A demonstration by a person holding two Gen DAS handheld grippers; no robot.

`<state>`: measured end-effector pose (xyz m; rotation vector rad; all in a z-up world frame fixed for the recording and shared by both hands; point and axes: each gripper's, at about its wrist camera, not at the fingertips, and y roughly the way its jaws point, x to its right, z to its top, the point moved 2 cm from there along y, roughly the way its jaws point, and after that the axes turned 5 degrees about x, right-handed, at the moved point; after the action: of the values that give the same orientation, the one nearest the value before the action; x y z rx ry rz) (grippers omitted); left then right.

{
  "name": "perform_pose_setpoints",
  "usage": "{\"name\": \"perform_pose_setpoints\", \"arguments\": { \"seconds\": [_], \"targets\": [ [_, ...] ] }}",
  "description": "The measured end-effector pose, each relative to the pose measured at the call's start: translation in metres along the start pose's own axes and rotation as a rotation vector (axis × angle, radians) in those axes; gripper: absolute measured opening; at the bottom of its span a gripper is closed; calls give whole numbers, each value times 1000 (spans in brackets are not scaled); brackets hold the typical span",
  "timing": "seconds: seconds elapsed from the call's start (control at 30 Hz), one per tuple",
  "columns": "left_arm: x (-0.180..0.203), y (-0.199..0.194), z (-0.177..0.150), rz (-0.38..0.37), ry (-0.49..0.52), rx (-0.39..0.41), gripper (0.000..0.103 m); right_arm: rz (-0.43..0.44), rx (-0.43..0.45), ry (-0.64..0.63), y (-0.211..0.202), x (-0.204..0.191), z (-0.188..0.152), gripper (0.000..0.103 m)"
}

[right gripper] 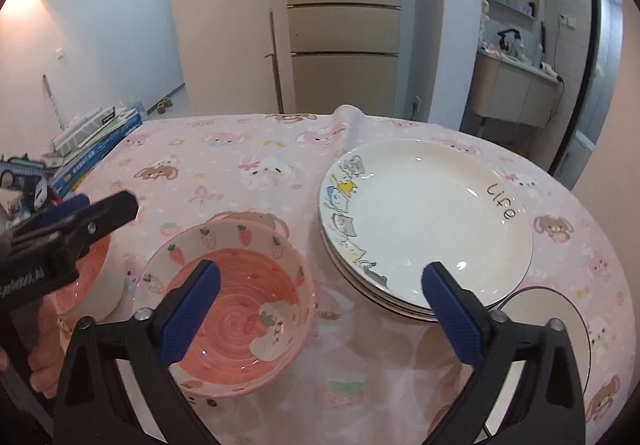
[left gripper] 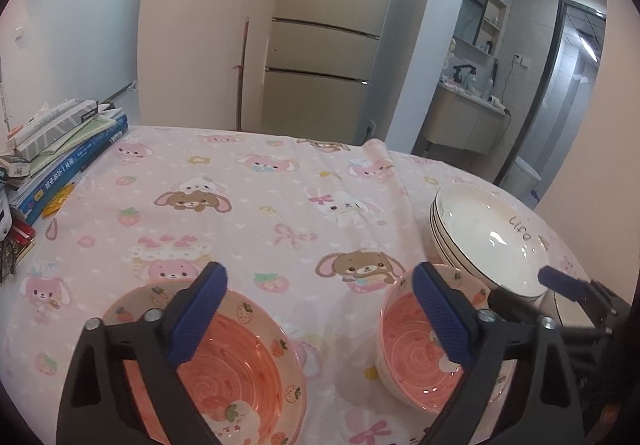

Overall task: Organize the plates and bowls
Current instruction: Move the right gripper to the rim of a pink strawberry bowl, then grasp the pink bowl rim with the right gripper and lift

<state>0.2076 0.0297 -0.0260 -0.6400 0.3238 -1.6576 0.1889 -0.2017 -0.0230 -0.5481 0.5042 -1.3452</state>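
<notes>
1. Pink cartoon-print cloth covers the worktop, which carries two strawberry-patterned bowls and a stack of white plates.
2. The left gripper hangs above the cloth with its jaws spread wide and nothing between them; the wide pink bowl lies under its left finger, and the deeper pink bowl under its right finger.
3. In the right wrist view, the right gripper is likewise released, jaws apart and gripping nothing; the deeper pink bowl sits below its left finger, while the stacked white plates lie below its right finger.
4. The top plate bears the word "Life" and a row of cartoon animals along its near-left rim; the stack stands just beside the deeper bowl, whether touching cannot be told.
5. A further white plate with a dark rim lies apart from the stack at the near right, partly hidden by the right finger.
6. Books are piled at the worktop's left edge; a beige fridge stands behind.
</notes>
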Motion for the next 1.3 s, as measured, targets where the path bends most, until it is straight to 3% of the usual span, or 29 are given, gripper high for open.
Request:
{"name": "perform_pose_setpoints", "arguments": {
  "seconds": [0.23,0.43,0.63,0.77,0.83,0.93,1.1,1.17,1.3],
  "targets": [
    [0,9,-4,-28,-13,-46,67,154,-83,115,6,9,-2,68],
    [7,16,-11,-114,-31,-115,57,168,-166,138,20,8,-10,44],
    [28,25,-22,-56,95,-151,55,192,-218,120,23,1,-15,43],
    [36,27,-27,-4,164,-139,55,260,-289,196,33,5,-22,43],
    [35,26,-27,-6,158,-139,55,267,-306,207,37,5,-24,42],
    [36,25,-26,-37,153,-134,55,256,-310,210,39,5,-26,33],
    [48,22,-28,-85,198,-93,50,280,-332,227,42,4,-29,32],
    [51,26,-31,-101,196,-110,47,281,-344,226,45,2,-32,32],
    [52,33,-36,-69,212,-123,46,310,-382,258,51,4,-37,31]
  ]
}}
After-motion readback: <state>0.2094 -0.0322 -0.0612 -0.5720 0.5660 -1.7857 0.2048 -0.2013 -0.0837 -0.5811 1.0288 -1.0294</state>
